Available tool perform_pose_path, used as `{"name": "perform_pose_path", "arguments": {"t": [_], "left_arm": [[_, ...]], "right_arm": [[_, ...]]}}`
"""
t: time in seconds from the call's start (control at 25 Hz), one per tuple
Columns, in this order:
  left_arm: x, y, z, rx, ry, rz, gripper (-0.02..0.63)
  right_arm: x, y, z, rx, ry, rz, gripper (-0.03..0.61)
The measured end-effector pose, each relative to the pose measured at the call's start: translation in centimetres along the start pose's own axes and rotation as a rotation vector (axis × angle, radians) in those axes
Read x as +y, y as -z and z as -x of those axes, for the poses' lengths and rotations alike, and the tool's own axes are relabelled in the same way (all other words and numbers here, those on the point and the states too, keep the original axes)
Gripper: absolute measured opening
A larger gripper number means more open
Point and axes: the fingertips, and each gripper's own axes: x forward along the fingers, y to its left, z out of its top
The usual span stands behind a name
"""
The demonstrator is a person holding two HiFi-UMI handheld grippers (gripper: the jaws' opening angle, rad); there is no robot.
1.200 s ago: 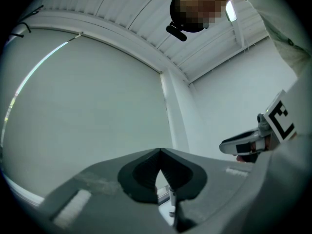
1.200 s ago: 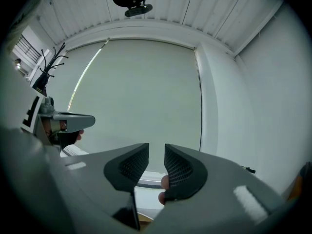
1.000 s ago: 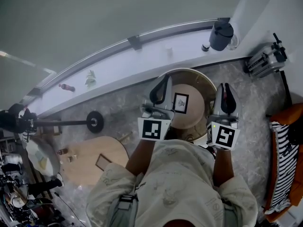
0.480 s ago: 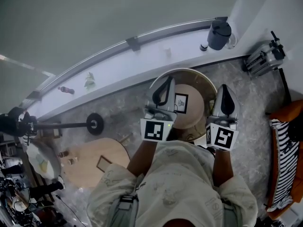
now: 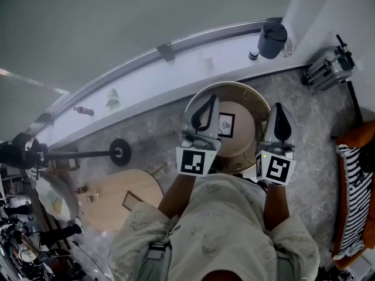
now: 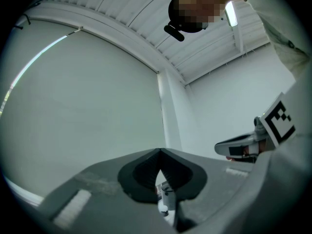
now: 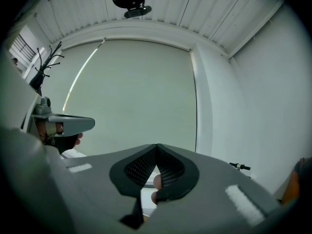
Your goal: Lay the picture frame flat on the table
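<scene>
A small dark picture frame (image 5: 226,124) with a white mat sits on the round wooden table (image 5: 252,96) right below me. From this steep angle I cannot tell whether it stands or lies flat. My left gripper (image 5: 209,100) hovers just left of the frame, shut and empty; its jaws also meet at the tips in the left gripper view (image 6: 159,153). My right gripper (image 5: 279,107) hangs over the table's right edge, shut on nothing, as the right gripper view (image 7: 156,148) confirms. Both gripper views look up at a wall and ceiling.
A second round wooden table (image 5: 108,206) at the lower left carries another frame (image 5: 130,200). A barbell (image 5: 117,152) lies on the floor. A dark canister (image 5: 273,41) stands on the white ledge (image 5: 176,75). A striped cushion (image 5: 351,204) is at the right.
The right gripper's jaws have come together. The left gripper has shifted slightly right, closer to the frame.
</scene>
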Motion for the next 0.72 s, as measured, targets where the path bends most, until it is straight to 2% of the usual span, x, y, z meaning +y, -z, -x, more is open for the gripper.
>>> {"name": "perform_pose_path", "arguments": {"t": [0.12, 0.28, 0.48, 0.72], "left_arm": [[-0.2, -0.2, 0.2, -0.006, 0.003, 0.0, 0.003], [-0.7, 0.1, 0.4, 0.004, 0.002, -0.011, 0.003], [-1.1, 0.5, 0.4, 0.014, 0.003, -0.015, 0.003], [-0.4, 0.5, 0.7, 0.02, -0.023, -0.011, 0.003]], "right_arm": [[0.0, -0.1, 0.2, -0.003, 0.0, 0.004, 0.0], [-0.4, 0.7, 0.7, 0.051, 0.004, -0.005, 0.0], [-0.7, 0.5, 0.7, -0.007, 0.006, -0.009, 0.0], [-0.2, 0.5, 0.4, 0.013, -0.019, 0.003, 0.0]]}}
